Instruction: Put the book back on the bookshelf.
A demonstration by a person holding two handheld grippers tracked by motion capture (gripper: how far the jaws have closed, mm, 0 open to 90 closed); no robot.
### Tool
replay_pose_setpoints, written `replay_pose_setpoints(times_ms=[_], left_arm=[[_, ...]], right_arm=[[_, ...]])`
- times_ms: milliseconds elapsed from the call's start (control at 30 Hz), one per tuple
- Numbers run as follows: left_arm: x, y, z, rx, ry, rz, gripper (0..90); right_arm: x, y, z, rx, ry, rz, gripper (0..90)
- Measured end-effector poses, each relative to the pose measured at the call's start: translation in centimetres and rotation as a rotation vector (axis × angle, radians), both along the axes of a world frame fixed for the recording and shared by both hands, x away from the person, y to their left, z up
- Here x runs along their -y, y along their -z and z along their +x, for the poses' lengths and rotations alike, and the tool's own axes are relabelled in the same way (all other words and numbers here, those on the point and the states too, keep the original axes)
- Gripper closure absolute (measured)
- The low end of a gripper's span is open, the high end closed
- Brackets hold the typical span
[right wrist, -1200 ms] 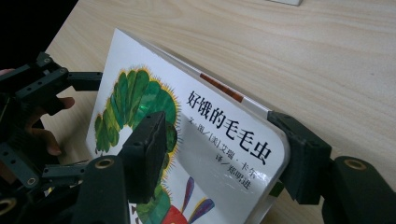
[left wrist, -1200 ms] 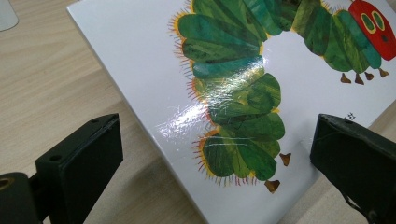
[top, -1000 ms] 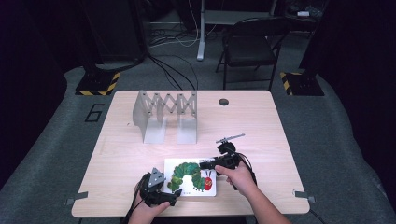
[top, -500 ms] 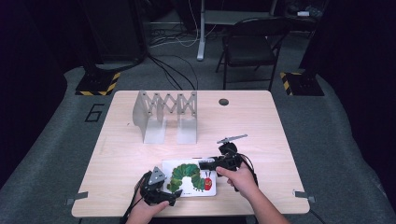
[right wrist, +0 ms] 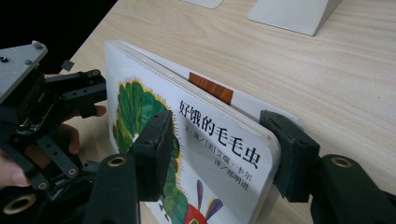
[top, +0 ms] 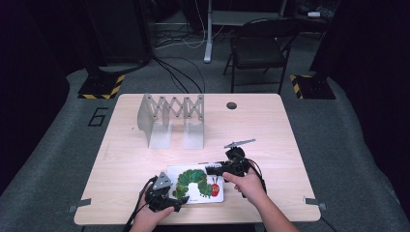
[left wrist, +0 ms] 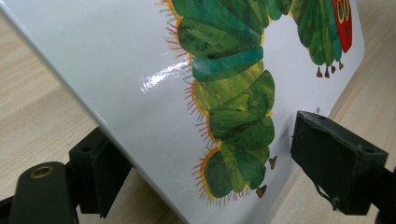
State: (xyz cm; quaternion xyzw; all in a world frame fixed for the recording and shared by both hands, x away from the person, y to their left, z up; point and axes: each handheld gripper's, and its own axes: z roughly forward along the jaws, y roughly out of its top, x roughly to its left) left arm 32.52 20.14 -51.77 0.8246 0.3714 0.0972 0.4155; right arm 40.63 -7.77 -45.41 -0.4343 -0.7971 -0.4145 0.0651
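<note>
My right tongs (right wrist: 212, 154) just closing, clamping caterpillar board book (right wrist: 219, 140), tilted off worktop (top: 270, 130); left tongs (left wrist: 201, 170) closing, straddle lower edge, not pressing.

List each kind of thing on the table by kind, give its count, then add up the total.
Picture book: 1
Metal folding book rack: 1
Handheld grippers, left gripper and right gripper: 2
Total: 4
</note>
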Motion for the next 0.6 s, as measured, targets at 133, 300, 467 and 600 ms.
replay_pose_setpoints(times_ms=[133,300,467,600], left_arm=[[-0.2,-0.2,0.2,-0.001,-0.005,-0.006,18.1],[-0.4,-0.4,0.2,-0.009,-0.019,-0.017,20.7],[-0.9,-0.8,0.3,-0.009,-0.046,-0.037,26.0],[-1.4,-1.5,0.2,0.027,-0.073,-0.028,30.4]], right_arm=[[0.0,0.0,0.1,-0.003,0.004,0.001,48.2],[0.0,-0.1,0.1,0.004,0.005,-0.003,51.8],[-0.1,-0.5,0.0,0.012,0.003,0.002,53.4],[-0.4,-1.2,-0.3,0.027,-0.015,0.010,53.8]])
